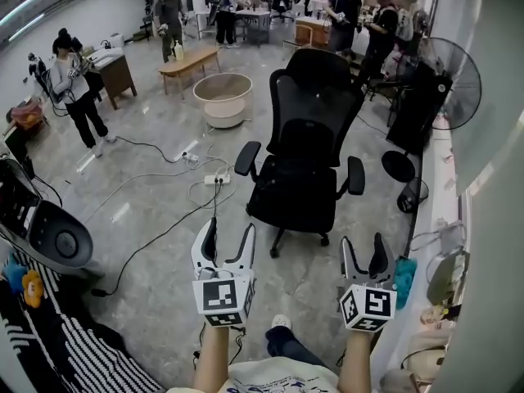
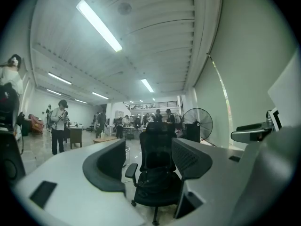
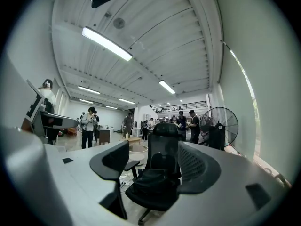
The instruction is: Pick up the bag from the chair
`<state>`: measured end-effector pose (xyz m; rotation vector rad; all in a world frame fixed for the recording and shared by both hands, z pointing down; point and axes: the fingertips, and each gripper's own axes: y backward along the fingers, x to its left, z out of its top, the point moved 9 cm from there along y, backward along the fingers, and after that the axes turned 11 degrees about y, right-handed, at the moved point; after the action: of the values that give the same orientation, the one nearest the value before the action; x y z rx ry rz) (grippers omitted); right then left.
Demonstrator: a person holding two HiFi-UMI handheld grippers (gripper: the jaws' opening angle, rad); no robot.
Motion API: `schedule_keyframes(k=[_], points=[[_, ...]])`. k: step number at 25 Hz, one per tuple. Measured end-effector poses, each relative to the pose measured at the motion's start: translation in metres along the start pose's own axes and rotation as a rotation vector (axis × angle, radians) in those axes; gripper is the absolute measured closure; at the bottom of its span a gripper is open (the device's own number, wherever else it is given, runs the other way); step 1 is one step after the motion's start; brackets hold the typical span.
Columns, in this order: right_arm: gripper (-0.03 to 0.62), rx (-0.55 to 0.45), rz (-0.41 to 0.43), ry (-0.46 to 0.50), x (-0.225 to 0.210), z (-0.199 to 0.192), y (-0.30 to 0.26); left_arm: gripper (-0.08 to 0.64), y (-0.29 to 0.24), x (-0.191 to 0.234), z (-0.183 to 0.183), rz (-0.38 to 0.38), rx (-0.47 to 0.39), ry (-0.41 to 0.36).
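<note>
Head view: left claw [image 1: 230, 226] and right claw [image 1: 362, 240] hang released, facing the chair [image 1: 315, 109] to reach its apparent bag [image 3: 151, 179].

The place reads as a large open lab or workshop hall. Long strip lights [image 2: 99, 26] run along a high ribbed ceiling, and a mezzanine railing [image 2: 151, 105] crosses the far wall. Cables [image 1: 155, 236] and a power strip [image 1: 217, 179] trail over the polished floor [image 1: 147, 125]. People [image 1: 75, 88] stand working at scattered surfaces [image 1: 116, 74], near a big pedestal fan [image 1: 446, 84] and an office chair [image 1: 307, 158].
</note>
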<state>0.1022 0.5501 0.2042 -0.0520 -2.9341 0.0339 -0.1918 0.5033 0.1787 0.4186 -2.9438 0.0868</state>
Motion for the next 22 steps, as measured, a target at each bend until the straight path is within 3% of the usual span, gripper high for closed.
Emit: schedule_keyframes(k=[8, 22], points=[[0.267, -0.018, 0.052, 0.014, -0.047, -0.007, -0.113, 0.259, -0.109, -0.012, -0.004, 0.016, -0.005, -0.002], [0.267, 0.051, 0.094, 0.004, -0.064, -0.051, -0.252, 0.259, -0.248, 0.014, -0.035, 0.043, 0.073, 0.001]])
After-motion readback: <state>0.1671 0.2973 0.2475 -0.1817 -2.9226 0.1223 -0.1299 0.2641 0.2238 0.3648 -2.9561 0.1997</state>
